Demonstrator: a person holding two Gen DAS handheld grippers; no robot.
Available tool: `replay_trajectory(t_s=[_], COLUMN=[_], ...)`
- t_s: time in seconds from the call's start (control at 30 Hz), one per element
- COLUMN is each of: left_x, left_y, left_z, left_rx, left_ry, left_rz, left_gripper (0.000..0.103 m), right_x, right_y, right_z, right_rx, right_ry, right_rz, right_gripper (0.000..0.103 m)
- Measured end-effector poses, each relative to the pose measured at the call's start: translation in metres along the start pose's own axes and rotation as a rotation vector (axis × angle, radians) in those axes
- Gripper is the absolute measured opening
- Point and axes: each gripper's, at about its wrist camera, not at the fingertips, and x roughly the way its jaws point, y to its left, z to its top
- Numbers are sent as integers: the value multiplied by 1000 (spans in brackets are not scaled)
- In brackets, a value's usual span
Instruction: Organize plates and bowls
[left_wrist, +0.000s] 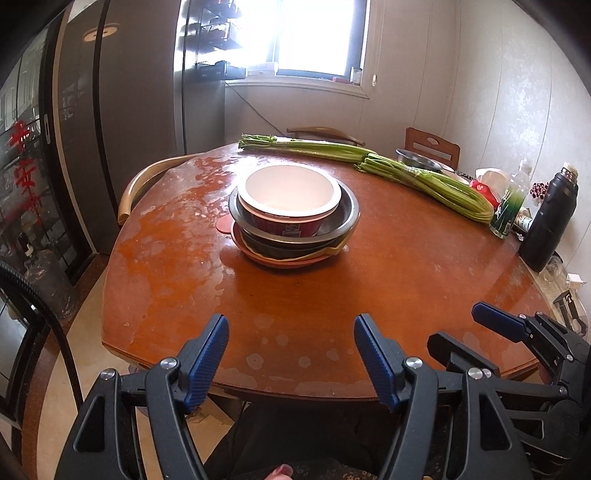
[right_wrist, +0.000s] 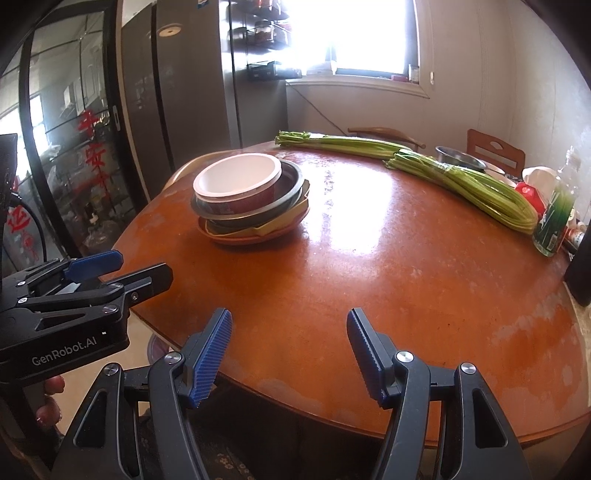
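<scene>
A stack of dishes stands mid-table: a white-lined red bowl (left_wrist: 289, 195) on top, inside a steel bowl (left_wrist: 347, 218), over a yellow dish and a pink plate (left_wrist: 280, 261) at the bottom. The stack also shows in the right wrist view (right_wrist: 236, 184). My left gripper (left_wrist: 291, 332) is open and empty above the table's near edge, well short of the stack. My right gripper (right_wrist: 289, 328) is open and empty over the near edge too. Each gripper shows in the other's view, the right one (left_wrist: 480, 325) and the left one (right_wrist: 140, 264).
The round wooden table (left_wrist: 369, 288) carries long green celery stalks (left_wrist: 424, 177) at the back, a steel bowl (left_wrist: 419, 159), a green-labelled bottle (left_wrist: 511, 203) and a black flask (left_wrist: 548, 218) at the right. Chairs stand around it. A dark fridge (left_wrist: 122, 110) stands at left.
</scene>
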Motion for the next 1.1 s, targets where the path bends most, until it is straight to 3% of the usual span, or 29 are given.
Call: replay_trajectory(t_s=[1.1], left_x=[1], left_y=[3], left_z=[-3], left_rx=[-4], left_ry=[12], left_rz=[20], left_gripper=[70], right_x=[-3], right_y=[4], right_z=[-3], right_rx=[2], right_ry=[-2], right_rz=[-12], right_gripper=[67])
